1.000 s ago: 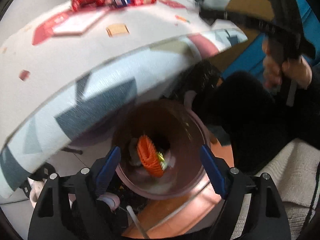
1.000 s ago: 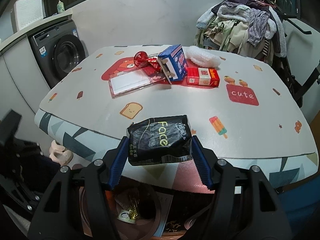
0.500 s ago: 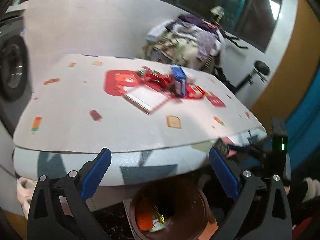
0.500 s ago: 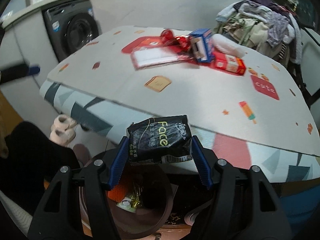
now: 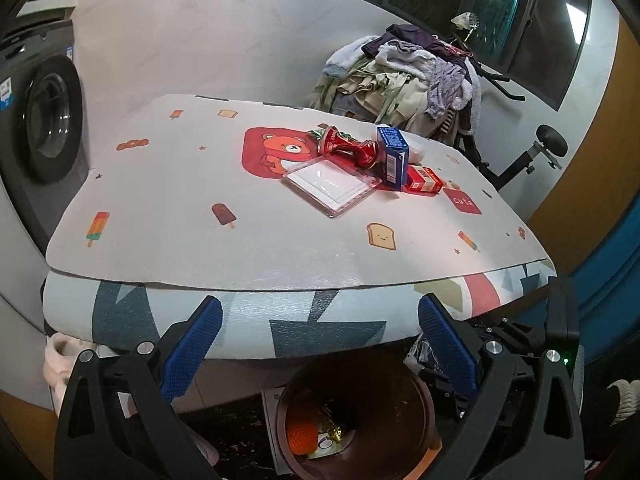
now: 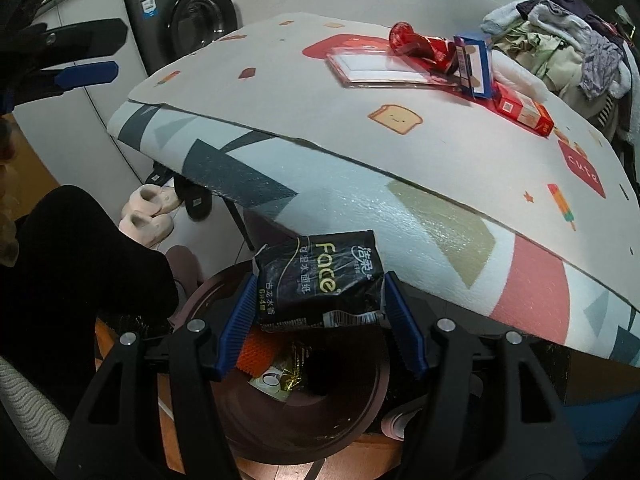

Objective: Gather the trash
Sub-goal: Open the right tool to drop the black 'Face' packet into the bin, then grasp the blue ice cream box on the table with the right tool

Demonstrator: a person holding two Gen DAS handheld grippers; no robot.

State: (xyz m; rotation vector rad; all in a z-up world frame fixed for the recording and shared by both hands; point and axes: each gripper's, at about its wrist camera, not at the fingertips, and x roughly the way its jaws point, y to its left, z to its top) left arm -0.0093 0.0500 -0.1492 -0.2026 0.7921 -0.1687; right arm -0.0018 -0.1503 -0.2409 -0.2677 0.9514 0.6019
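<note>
My right gripper [image 6: 318, 314] is shut on a black tissue pack [image 6: 318, 282] and holds it just above the brown trash bin [image 6: 240, 432], which stands under the table edge and holds an orange item and wrappers. My left gripper [image 5: 320, 346] is open and empty, raised in front of the table edge with the bin [image 5: 416, 432] below it. On the table [image 5: 180, 200] lie a crushed red can [image 5: 348, 151], a blue box [image 5: 394, 156], a red box [image 5: 424, 180] and a clear flat case [image 5: 332, 184].
A washing machine [image 5: 44, 120] stands at the left. A pile of clothes [image 5: 412, 76] sits behind the table. Pink slippers [image 6: 148, 212] lie on the floor near the bin. My black-clad leg [image 6: 80, 260] is at the left of the bin.
My left gripper has risen from inside the bin to face the tabletop. My right gripper has carried the tissue pack down from the table edge to above the bin.
</note>
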